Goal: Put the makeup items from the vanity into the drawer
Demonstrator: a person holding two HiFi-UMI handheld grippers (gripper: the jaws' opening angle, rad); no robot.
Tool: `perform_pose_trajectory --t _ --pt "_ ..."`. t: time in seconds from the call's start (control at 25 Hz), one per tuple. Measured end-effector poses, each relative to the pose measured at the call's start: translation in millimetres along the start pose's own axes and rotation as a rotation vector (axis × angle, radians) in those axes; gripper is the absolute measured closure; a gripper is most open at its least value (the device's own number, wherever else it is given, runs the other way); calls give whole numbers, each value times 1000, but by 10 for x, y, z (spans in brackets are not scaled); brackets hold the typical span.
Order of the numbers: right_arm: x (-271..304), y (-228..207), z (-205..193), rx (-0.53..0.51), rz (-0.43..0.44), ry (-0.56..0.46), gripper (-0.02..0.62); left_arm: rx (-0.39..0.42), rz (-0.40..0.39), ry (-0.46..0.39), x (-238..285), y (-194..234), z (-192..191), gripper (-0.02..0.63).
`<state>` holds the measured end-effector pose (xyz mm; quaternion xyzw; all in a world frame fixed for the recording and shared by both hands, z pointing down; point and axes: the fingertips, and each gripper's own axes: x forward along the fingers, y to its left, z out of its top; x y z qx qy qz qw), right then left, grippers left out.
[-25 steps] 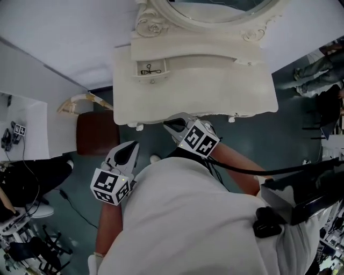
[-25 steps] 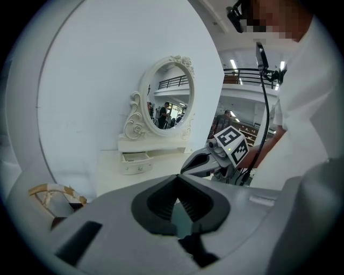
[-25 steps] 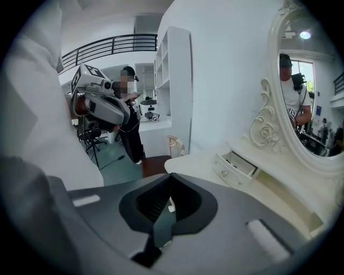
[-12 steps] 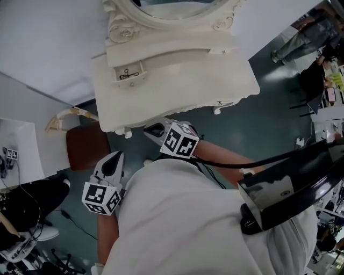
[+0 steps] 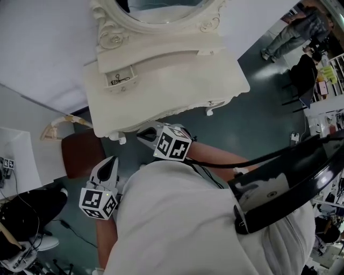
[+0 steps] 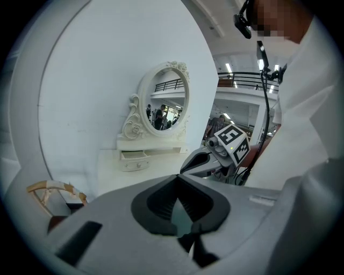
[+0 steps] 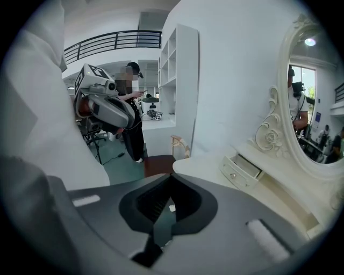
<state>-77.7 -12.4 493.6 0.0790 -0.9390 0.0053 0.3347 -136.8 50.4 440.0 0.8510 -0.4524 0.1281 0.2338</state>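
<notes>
The left gripper point(image 6: 178, 177) has its grey jaws pressed together, with nothing in them. Past them stands a white carved vanity table point(image 6: 129, 180) — an oval mirror point(image 6: 164, 105) on top, one small white drawer point(image 6: 134, 159) pulled open.

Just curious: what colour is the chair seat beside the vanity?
The chair seat is dark reddish-brown, clearest in the head view.

I see the cream vanity point(image 5: 177, 80) standing on a dark teal floor point(image 5: 258, 118), with a carved oval mirror point(image 5: 161, 6) rising at its back. On its raised rear shelf, toward my left, a small drawer point(image 5: 126, 86) is pulled open, and a thin dark wiry item point(image 5: 119, 80) lies inside. A brown stool point(image 5: 80, 153) sits on the floor just beside the vanity's left corner.
</notes>
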Motion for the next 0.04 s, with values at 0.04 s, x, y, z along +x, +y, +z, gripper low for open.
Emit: perform_pose_trajectory --t 0.04 --pt "3 28 2 -1 3 -1 595 -2 3 0 -23 -5 -17 603"
